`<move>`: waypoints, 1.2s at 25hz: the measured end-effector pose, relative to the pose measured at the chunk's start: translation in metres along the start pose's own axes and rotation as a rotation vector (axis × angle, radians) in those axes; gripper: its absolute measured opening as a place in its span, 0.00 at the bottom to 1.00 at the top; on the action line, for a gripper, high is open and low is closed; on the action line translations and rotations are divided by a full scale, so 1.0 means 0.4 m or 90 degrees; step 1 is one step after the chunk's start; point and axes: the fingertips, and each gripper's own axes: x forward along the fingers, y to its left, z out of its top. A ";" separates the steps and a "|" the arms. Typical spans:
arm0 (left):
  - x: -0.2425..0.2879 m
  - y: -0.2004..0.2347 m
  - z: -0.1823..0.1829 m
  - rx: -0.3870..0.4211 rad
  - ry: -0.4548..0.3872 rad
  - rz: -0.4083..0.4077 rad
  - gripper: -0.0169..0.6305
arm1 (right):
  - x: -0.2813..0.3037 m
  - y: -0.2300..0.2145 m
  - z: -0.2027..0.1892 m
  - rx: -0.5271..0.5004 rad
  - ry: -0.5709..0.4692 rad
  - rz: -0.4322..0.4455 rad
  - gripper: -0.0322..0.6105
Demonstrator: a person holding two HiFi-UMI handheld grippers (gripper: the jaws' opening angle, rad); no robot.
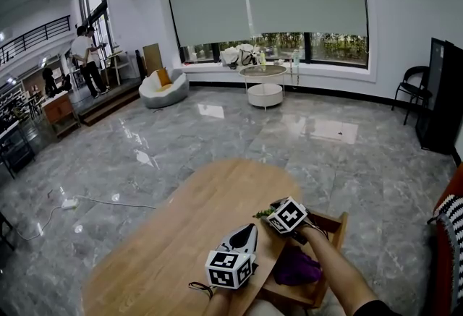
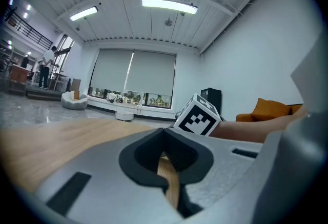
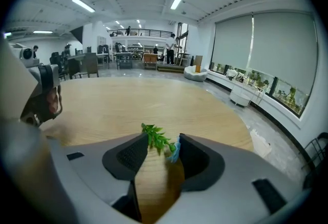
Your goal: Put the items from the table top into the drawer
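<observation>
Wooden table (image 1: 181, 235): right gripper (image 3: 160, 142) gapes around a green sprig (image 3: 155, 137) (a speck overhead); left gripper (image 2: 165, 138) closed, empty.

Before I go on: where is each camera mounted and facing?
Head view: on the person's head, looking forward and down at the table and open drawer; shows the left hand-held gripper, right hand-held gripper and right forearm.
Left gripper view: on the left hand-held gripper, looking level across the table towards the windows; shows its shut jaws.
Right gripper view: on the right hand-held gripper, tilted down at the table; a green sprig lies between its jaws.
Shared: the right hand-held gripper, in head and left gripper views.
</observation>
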 end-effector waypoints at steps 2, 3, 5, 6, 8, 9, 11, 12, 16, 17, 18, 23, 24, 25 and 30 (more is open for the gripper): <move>0.001 -0.002 0.000 0.001 0.002 0.000 0.03 | -0.001 0.010 0.002 -0.013 0.004 0.006 0.32; 0.001 -0.002 0.001 0.002 0.002 0.001 0.03 | -0.001 0.013 0.002 -0.020 0.005 0.006 0.28; -0.001 0.001 0.002 0.000 0.000 0.002 0.03 | 0.000 0.015 -0.002 -0.031 0.008 0.001 0.25; -0.002 0.003 0.001 -0.001 -0.001 0.003 0.03 | 0.000 0.014 -0.004 -0.035 0.009 -0.005 0.22; -0.003 0.006 0.000 -0.005 -0.002 0.004 0.03 | -0.001 0.012 -0.006 -0.040 0.008 -0.011 0.18; -0.003 0.006 0.000 -0.007 -0.002 0.004 0.03 | -0.002 0.012 -0.005 -0.042 0.006 -0.010 0.18; -0.002 0.005 0.002 -0.007 -0.001 0.002 0.03 | -0.006 0.012 -0.001 -0.042 0.000 -0.007 0.16; -0.002 0.005 0.002 -0.007 -0.001 0.002 0.03 | -0.008 0.010 0.001 -0.038 -0.005 -0.008 0.16; 0.001 0.005 0.002 -0.008 -0.001 0.002 0.03 | -0.013 0.002 0.005 -0.018 -0.020 -0.010 0.14; 0.001 0.005 0.003 -0.007 -0.002 0.001 0.03 | -0.016 0.000 0.005 -0.016 -0.021 -0.011 0.14; 0.001 0.005 0.003 -0.006 -0.002 0.001 0.03 | -0.018 0.001 0.005 -0.014 -0.022 -0.012 0.14; 0.001 -0.002 -0.005 -0.007 0.006 0.000 0.03 | -0.023 0.011 0.003 -0.006 -0.033 -0.003 0.14; 0.002 -0.006 -0.007 -0.007 0.008 -0.002 0.03 | -0.026 0.011 0.004 -0.004 -0.037 -0.002 0.14; 0.004 -0.011 -0.008 -0.005 0.009 -0.004 0.03 | -0.031 0.009 0.006 -0.004 -0.040 -0.003 0.14; 0.013 -0.030 -0.014 0.005 0.013 -0.008 0.03 | -0.069 -0.002 0.007 0.002 -0.056 -0.010 0.14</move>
